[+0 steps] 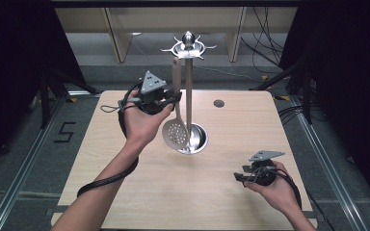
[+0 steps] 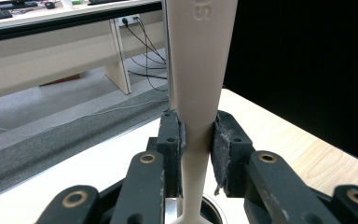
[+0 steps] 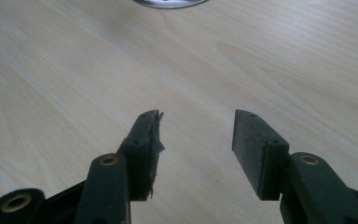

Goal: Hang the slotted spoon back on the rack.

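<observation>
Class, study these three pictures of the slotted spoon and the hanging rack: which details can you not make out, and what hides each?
- Whether the slotted spoon hangs on a hook of the rack: too small in the high view.
- The spoon's handle top: cut off by the left gripper view's upper edge.
- The rack's base: cut off by the right gripper view's top edge.

1. This is a lab or recording room, not a home.
2. Black curtains (image 1: 347, 72) hang left and right.
3. Loose cables (image 1: 265, 43) lie on the far grey floor (image 1: 9, 159).
4. A floor mark "5" (image 1: 65, 132) is at the left.
</observation>
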The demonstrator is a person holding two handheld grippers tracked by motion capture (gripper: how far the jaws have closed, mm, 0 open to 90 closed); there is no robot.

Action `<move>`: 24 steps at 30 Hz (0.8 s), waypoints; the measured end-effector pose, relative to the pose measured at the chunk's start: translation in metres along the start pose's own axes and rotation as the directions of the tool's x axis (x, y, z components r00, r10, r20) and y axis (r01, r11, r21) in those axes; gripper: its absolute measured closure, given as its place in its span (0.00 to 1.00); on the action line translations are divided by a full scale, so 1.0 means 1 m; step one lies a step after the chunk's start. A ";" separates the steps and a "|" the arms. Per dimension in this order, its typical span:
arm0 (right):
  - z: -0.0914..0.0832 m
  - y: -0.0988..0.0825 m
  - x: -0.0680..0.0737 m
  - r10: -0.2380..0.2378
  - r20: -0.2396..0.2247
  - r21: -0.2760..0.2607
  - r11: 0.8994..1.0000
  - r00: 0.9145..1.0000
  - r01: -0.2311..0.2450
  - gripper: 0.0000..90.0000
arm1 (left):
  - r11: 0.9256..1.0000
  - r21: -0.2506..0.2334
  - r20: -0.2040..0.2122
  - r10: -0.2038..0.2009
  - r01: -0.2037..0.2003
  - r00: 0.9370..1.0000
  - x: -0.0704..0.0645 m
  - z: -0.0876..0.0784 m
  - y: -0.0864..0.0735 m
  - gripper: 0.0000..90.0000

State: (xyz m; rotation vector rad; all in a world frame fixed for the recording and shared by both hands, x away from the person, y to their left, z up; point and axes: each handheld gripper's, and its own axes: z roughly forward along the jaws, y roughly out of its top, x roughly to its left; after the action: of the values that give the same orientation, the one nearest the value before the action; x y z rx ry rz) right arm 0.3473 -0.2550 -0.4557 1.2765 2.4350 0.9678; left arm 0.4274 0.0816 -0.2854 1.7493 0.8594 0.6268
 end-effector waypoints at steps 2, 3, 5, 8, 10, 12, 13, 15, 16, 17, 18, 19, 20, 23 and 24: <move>0.000 0.000 0.001 0.008 -0.002 0.005 1.000 1.000 -0.008 0.58 | 1.000 -0.002 0.006 -0.001 0.001 1.000 0.000 0.000 0.000 0.81; 0.000 0.000 0.001 0.007 -0.003 0.006 1.000 1.000 -0.007 0.58 | 1.000 -0.002 0.013 0.002 -0.002 1.000 0.001 0.000 -0.001 0.81; 0.000 0.000 0.001 0.007 -0.003 0.005 1.000 1.000 -0.007 0.58 | 1.000 -0.010 0.022 0.000 0.000 1.000 0.001 0.000 -0.001 0.80; -0.001 0.000 0.001 0.007 -0.003 0.005 1.000 1.000 -0.007 0.58 | 0.999 -0.027 0.034 0.020 -0.020 0.999 0.002 -0.005 -0.004 0.71; -0.001 0.000 0.001 0.007 -0.003 0.004 1.000 1.000 -0.007 0.58 | 0.999 -0.031 0.045 0.027 -0.025 0.999 0.003 -0.010 -0.008 0.63; 0.000 0.000 0.000 -0.002 -0.001 0.001 1.000 1.000 0.002 0.57 | 0.999 -0.036 0.061 0.038 -0.035 0.997 0.005 -0.015 -0.014 0.55; -0.001 -0.001 0.002 0.026 -0.005 0.008 1.000 1.000 -0.026 0.57 | 0.999 -0.036 0.070 0.042 -0.039 0.997 0.006 -0.018 -0.018 0.52; 0.000 0.000 0.001 0.005 0.000 0.005 1.000 1.000 -0.005 0.57 | 0.997 -0.043 0.074 0.059 -0.056 0.996 0.009 -0.024 -0.025 0.47; 0.002 -0.001 0.001 0.011 -0.003 -0.025 1.000 1.000 -0.011 0.57 | 0.998 -0.039 0.078 0.061 -0.058 0.995 0.010 -0.029 -0.031 0.45; 0.002 -0.001 0.000 -0.010 0.006 -0.015 1.000 1.000 0.010 0.57 | 0.998 -0.031 0.081 0.061 -0.058 0.995 0.011 -0.032 -0.037 0.43; 0.002 -0.001 0.000 -0.012 0.006 -0.016 1.000 1.000 0.012 0.57 | 0.998 -0.027 0.083 0.058 -0.055 0.995 0.013 -0.036 -0.043 0.42; 0.002 -0.001 0.001 -0.011 0.006 -0.016 1.000 1.000 0.011 0.57 | 0.998 -0.022 0.082 0.055 -0.054 0.995 0.014 -0.038 -0.048 0.40; 0.002 -0.001 0.001 -0.012 0.006 -0.016 1.000 1.000 0.012 0.57 | 0.999 -0.011 0.083 0.054 -0.053 0.995 0.016 -0.043 -0.057 0.39; 0.001 -0.001 0.001 -0.008 0.002 0.000 1.000 1.000 0.008 0.57 | 0.999 0.033 0.095 0.034 -0.037 0.995 0.022 -0.053 -0.089 0.37; 0.001 -0.001 0.000 -0.011 0.004 0.000 1.000 1.000 0.011 0.57 | 0.998 0.055 0.096 0.021 -0.026 0.995 0.025 -0.057 -0.103 0.36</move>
State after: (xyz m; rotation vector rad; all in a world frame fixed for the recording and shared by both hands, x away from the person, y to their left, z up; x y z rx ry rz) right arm 0.3469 -0.2549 -0.4573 1.2622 2.4362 0.9621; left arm 0.3736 0.1546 -0.3647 1.8272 0.7976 0.5346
